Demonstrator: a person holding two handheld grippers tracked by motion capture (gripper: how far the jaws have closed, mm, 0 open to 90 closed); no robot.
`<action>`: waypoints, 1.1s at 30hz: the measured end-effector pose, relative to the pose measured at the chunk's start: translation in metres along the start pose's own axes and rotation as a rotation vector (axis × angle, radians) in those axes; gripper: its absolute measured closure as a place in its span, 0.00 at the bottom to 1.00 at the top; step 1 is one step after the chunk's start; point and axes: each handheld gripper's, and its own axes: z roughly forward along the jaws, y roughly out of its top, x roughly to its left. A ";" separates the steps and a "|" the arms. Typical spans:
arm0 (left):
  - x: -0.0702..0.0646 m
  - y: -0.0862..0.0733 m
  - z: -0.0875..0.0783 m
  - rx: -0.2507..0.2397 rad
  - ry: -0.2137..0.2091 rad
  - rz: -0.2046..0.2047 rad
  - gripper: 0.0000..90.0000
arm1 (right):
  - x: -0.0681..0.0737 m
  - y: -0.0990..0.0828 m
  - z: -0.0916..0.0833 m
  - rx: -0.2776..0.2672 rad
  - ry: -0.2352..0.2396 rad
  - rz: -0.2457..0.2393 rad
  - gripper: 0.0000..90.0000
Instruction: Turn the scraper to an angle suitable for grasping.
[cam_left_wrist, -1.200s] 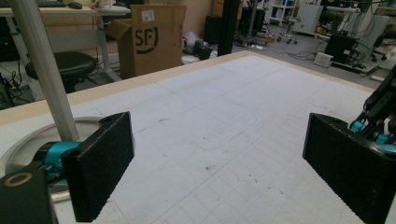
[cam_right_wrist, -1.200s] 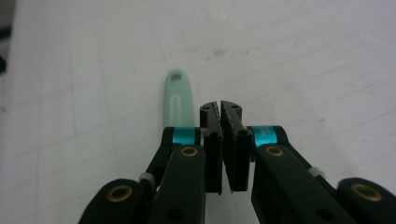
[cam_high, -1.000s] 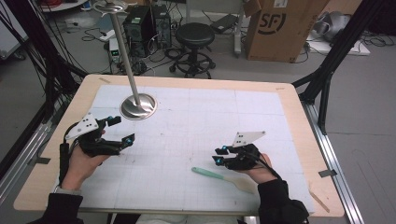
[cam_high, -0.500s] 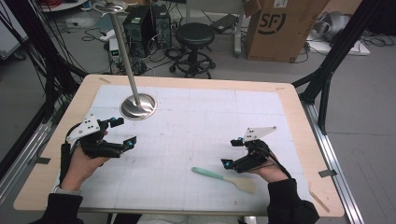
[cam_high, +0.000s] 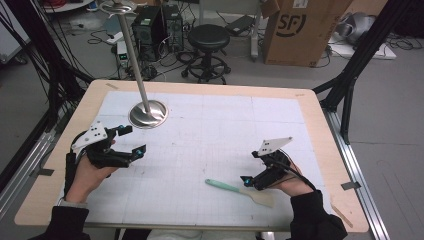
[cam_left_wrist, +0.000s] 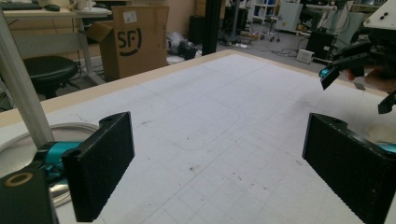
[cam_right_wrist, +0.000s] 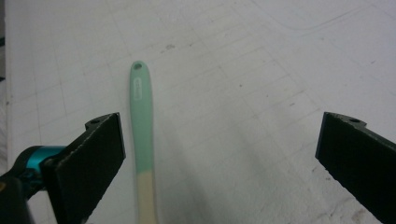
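Mint-green spatula (cam_high: 239, 191) lies flat on the table (cam_high: 210, 100), let go, just in front of the right gripper (cam_high: 250, 181).

Right jaws have just been opening and stand wide, nothing pinched; looks like a put-down finishing, next move is to back the hand clear. Left gripper (cam_high: 132, 140) idles spread and empty near the steel stand (cam_high: 148, 113). Right gripper view shows the handle's hang hole (cam_right_wrist: 137, 66); high view shows the pale blade (cam_high: 263, 199).

The spatula (cam_high: 239, 191) lay flat on the worktop (cam_high: 210, 90) near its near edge, right of centre. The stand's base (cam_high: 148, 113) sat toward the far left corner, well apart from the spatula.
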 end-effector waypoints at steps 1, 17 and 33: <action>-0.001 0.001 0.000 0.004 0.001 0.004 0.11 | 0.001 -0.001 0.001 0.010 -0.001 -0.006 0.01; -0.002 0.004 0.005 0.001 -0.018 0.009 0.11 | 0.018 0.002 0.017 0.361 0.004 -0.124 0.09; -0.007 0.006 -0.002 0.003 -0.009 0.023 0.11 | 0.033 0.015 0.035 0.498 0.055 -0.215 0.45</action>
